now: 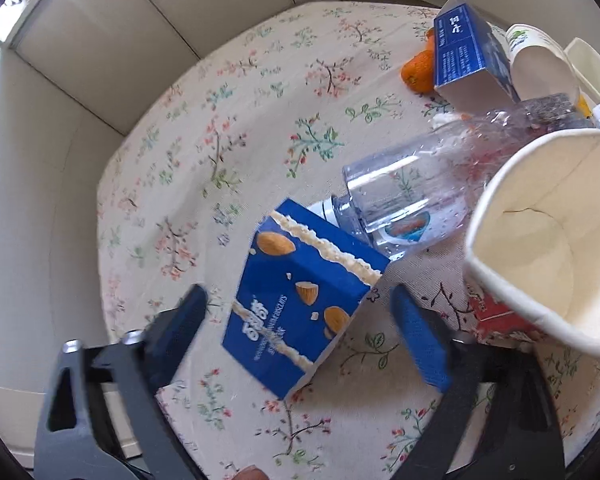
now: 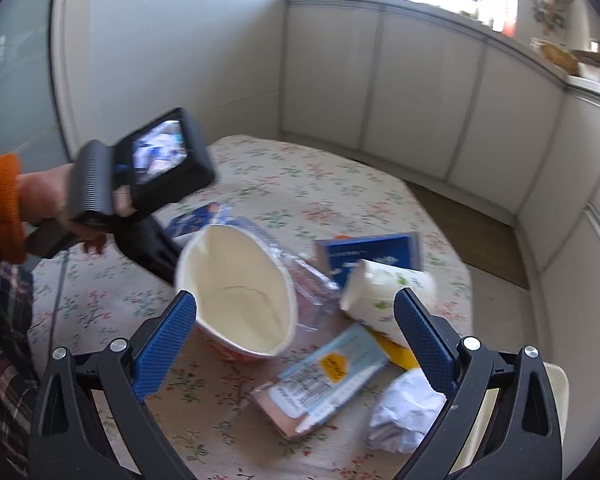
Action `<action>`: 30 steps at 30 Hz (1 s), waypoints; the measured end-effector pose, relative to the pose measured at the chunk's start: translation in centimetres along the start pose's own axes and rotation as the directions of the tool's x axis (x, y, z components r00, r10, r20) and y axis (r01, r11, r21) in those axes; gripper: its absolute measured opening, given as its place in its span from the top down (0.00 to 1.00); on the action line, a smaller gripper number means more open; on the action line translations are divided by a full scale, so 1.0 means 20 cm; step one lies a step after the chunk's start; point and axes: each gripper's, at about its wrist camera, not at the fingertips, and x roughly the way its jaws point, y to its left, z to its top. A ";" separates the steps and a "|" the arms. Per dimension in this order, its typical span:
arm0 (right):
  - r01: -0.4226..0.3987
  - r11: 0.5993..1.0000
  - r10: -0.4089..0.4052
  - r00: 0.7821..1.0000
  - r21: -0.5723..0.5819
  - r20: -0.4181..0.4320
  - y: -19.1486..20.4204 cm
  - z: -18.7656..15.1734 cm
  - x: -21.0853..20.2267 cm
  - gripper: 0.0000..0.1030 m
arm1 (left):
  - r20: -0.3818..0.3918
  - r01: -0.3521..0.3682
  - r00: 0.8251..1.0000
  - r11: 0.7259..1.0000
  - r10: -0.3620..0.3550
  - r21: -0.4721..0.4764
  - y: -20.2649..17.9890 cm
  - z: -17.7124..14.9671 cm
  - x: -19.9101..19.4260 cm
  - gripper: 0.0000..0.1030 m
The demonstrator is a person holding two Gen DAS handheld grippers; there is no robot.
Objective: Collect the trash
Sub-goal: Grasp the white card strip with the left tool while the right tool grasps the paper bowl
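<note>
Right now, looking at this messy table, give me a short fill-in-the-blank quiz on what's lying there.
1. The blue biscuit box between the left gripper fingers pictures ____.
2. The clear plastic bottle lies on its ____.
3. The tablecloth has a ____ pattern.
4. The crumpled paper is ____ in colour.

Answers: almonds; side; floral; white

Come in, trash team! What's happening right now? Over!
Left hand-held gripper open, straddling blue almond biscuit box, not pressing. Right hand-held gripper open, empty, over big paper bowl. Plastic bottle lies against box.
</note>
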 end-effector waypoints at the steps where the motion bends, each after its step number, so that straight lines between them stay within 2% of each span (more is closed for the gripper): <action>1: -0.015 1.000 0.015 1.000 -0.016 -0.012 0.02 0.01 0.02 0.07 | -0.012 0.033 0.999 0.999 -0.034 -0.027 0.01 -0.01 0.02 0.49; 2: -0.025 0.999 0.024 0.999 -0.031 -0.023 0.03 0.02 0.04 0.07 | -0.016 0.040 0.999 0.998 -0.041 -0.049 0.03 -0.02 0.03 0.51; 5: -0.057 0.994 0.052 0.997 -0.089 -0.064 0.08 0.03 0.09 0.07 | -0.001 0.050 0.999 0.993 -0.051 -0.106 0.08 -0.04 0.00 0.69; 6: -0.066 0.991 0.058 0.996 -0.114 -0.072 0.11 0.03 0.11 0.07 | 0.006 0.055 0.998 0.989 -0.054 -0.134 0.11 -0.05 -0.02 0.85; 8: -0.076 0.982 0.063 0.995 -0.172 -0.083 0.16 0.05 0.14 0.07 | 0.029 0.090 0.996 0.972 -0.086 -0.217 0.17 -0.07 -0.07 0.88; 11: -0.087 0.972 0.066 0.993 -0.218 -0.100 0.23 0.07 0.20 0.07 | 0.044 0.085 0.996 0.960 -0.076 -0.265 0.19 -0.09 -0.13 0.90; 13: -0.108 0.968 0.082 0.989 -0.227 -0.124 0.26 0.09 0.24 0.12 | 0.055 0.084 0.996 0.954 -0.071 -0.288 0.19 -0.11 -0.18 0.90; 16: -0.119 0.962 0.076 0.981 -0.245 -0.177 0.32 0.09 0.33 0.23 | 0.079 0.082 0.995 0.935 -0.058 -0.346 0.21 -0.11 -0.25 0.90; 18: -0.121 0.962 0.070 0.975 -0.243 -0.209 0.34 0.09 0.38 0.38 | 0.096 0.093 0.994 0.916 -0.060 -0.390 0.22 -0.12 -0.31 0.90; 19: -0.129 0.964 0.073 0.969 -0.231 -0.234 0.34 0.08 0.42 0.44 | 0.108 0.107 0.992 0.897 -0.067 -0.430 0.23 -0.14 -0.35 0.90; 21: -0.147 0.966 0.086 0.958 -0.211 -0.274 0.33 0.06 0.46 0.76 | 0.129 0.135 0.988 0.865 -0.082 -0.483 0.24 -0.17 -0.41 0.90; 23: -0.176 0.968 0.116 0.945 -0.177 -0.305 0.32 0.03 0.49 0.89 | 0.156 0.163 0.983 0.834 -0.093 -0.527 0.24 -0.19 -0.46 0.90; 27: -0.203 0.974 0.168 0.946 -0.104 -0.278 0.28 0.03 0.44 0.93 | 0.190 0.196 0.976 0.785 -0.102 -0.588 0.22 -0.25 -0.49 0.90; 29: -0.205 0.977 0.183 0.952 -0.066 -0.244 0.25 0.05 0.39 0.93 | 0.209 0.222 0.971 0.749 -0.114 -0.624 0.22 -0.29 -0.48 0.90; 30: -0.204 0.977 0.186 0.955 -0.056 -0.232 0.24 0.06 0.38 0.93 | 0.210 0.224 0.971 0.746 -0.115 -0.627 0.22 -0.29 -0.47 0.90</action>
